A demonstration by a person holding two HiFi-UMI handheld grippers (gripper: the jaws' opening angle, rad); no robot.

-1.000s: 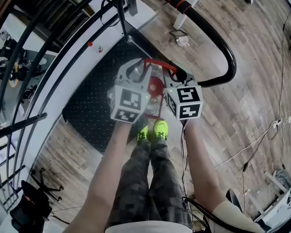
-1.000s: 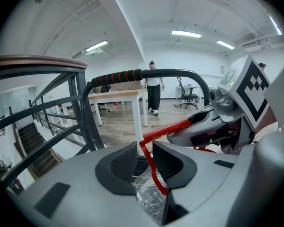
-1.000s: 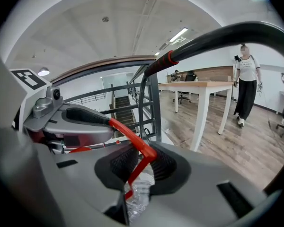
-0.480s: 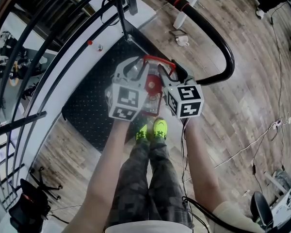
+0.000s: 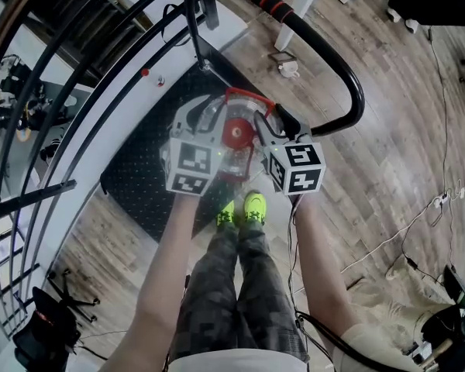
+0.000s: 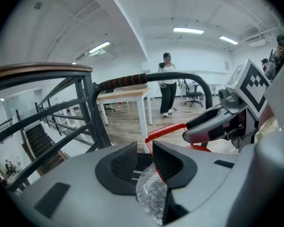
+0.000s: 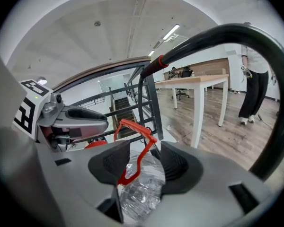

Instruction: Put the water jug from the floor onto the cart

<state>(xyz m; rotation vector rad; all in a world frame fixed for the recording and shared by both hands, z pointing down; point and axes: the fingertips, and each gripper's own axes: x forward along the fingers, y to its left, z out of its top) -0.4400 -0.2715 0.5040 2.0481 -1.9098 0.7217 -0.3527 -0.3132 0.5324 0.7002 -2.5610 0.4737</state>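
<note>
— Water jug point(image 5: 226, 157) where?
— Down on the cart point(image 5: 139, 180), on its black deck by the look of it; off the floor point(image 5: 403, 153), near the push bar point(image 5: 349, 84).
— Why taken from both sides?
— Probably to share a heavy load by its red handle point(image 7: 135, 126). Clamped by the left hand-held gripper point(image 6: 144, 156), narrow on that handle, perhaps to steady things. No grip from the right hand-held gripper point(image 7: 143, 162): just been opening, wide apart now, handle between the pads point(image 7: 109, 162) but untouched.
— Pose?
— Forearms point(image 5: 167, 277) stretched ahead side by side, both tilted down toward the jug.
</note>
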